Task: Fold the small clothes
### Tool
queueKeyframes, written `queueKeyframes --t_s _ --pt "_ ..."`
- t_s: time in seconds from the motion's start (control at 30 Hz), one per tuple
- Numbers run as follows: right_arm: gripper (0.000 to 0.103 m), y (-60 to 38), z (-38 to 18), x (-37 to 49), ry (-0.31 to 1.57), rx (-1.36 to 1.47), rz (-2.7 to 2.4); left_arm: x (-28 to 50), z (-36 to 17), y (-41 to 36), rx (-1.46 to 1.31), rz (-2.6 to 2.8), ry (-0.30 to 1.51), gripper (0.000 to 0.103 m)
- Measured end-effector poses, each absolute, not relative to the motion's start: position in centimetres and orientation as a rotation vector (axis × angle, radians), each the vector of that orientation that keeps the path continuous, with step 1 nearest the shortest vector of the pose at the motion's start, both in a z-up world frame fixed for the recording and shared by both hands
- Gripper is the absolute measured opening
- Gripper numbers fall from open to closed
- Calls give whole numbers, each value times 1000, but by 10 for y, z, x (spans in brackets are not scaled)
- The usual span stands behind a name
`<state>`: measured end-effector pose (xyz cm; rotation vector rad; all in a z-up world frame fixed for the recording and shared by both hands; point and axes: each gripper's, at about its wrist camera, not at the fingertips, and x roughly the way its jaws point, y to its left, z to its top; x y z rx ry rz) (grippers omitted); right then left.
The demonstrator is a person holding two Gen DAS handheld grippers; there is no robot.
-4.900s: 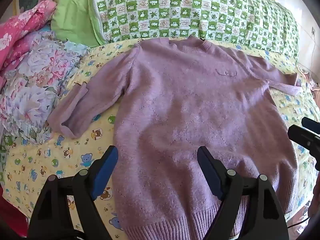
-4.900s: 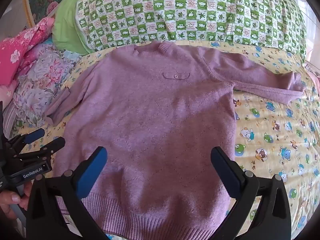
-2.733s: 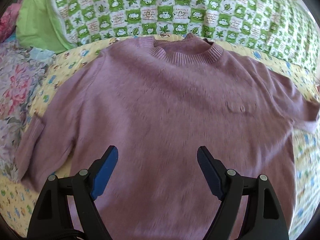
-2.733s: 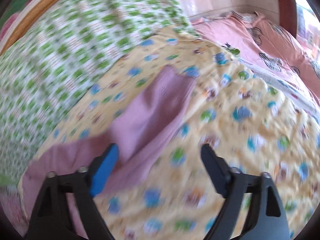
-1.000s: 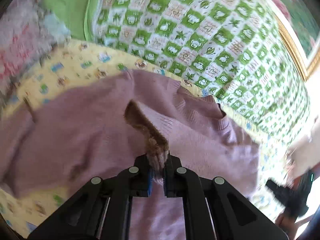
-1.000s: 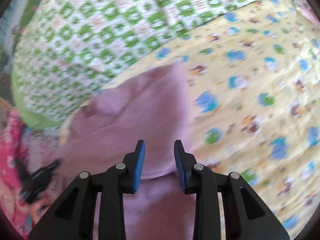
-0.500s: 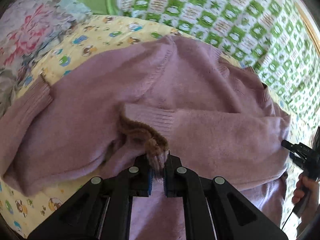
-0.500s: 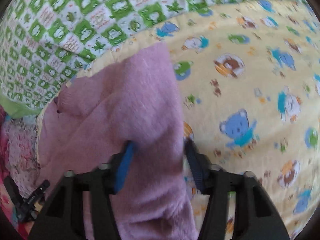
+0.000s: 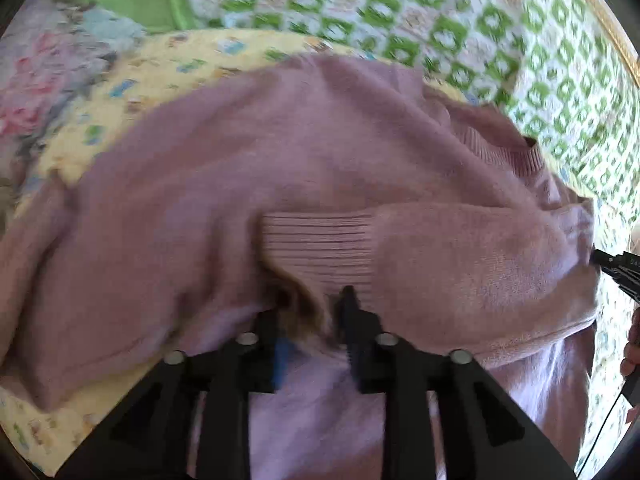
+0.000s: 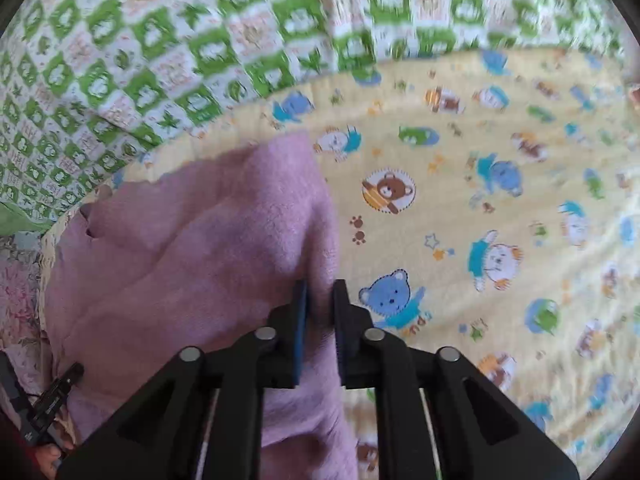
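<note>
A bed (image 10: 500, 184) covered in a yellow sheet printed with cartoon bears fills both views, with a green-and-white checked pillow (image 10: 192, 40) along its far side and a floral quilt (image 9: 44, 80) bunched at the left edge of the left wrist view. A mauve knitted sweater (image 9: 248, 152) lies spread on the sheet, neck toward the pillow, and one sleeve is laid across its chest so that the ribbed cuff (image 9: 320, 248) sits on top, near the middle of the body. The left tongs (image 9: 312, 316) stand slightly parted around the cuff's edge; the picture is blurred there, so I cannot tell whether they grip it. The right tongs (image 10: 320, 304) are pressed together on a fold of the sweater (image 10: 200, 248) at its outer edge, with bare sheet just beside them. The right tongs (image 9: 618, 268) also show at the edge of the left wrist view, beside the folded sleeve.
</note>
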<state>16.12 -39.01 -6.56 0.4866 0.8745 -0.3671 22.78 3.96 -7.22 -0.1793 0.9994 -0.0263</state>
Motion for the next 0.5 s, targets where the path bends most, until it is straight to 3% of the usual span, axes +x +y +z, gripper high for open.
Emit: queueKeyframes --t_s 0.07,0.13,0.3,0.5 --pt "50 -376 -45 150 818 480 -355 215 -61 55 -181 -3 987 37" --pt "62 -360 -29 142 763 492 -300 201 -49 75 -192 24 966 49" --pt "62 -313 -9 139 763 499 -154 178 -17 130 -182 187 902 80" --pt "62 -269 -19 147 838 531 -58 187 -20 188 -87 383 913 82"
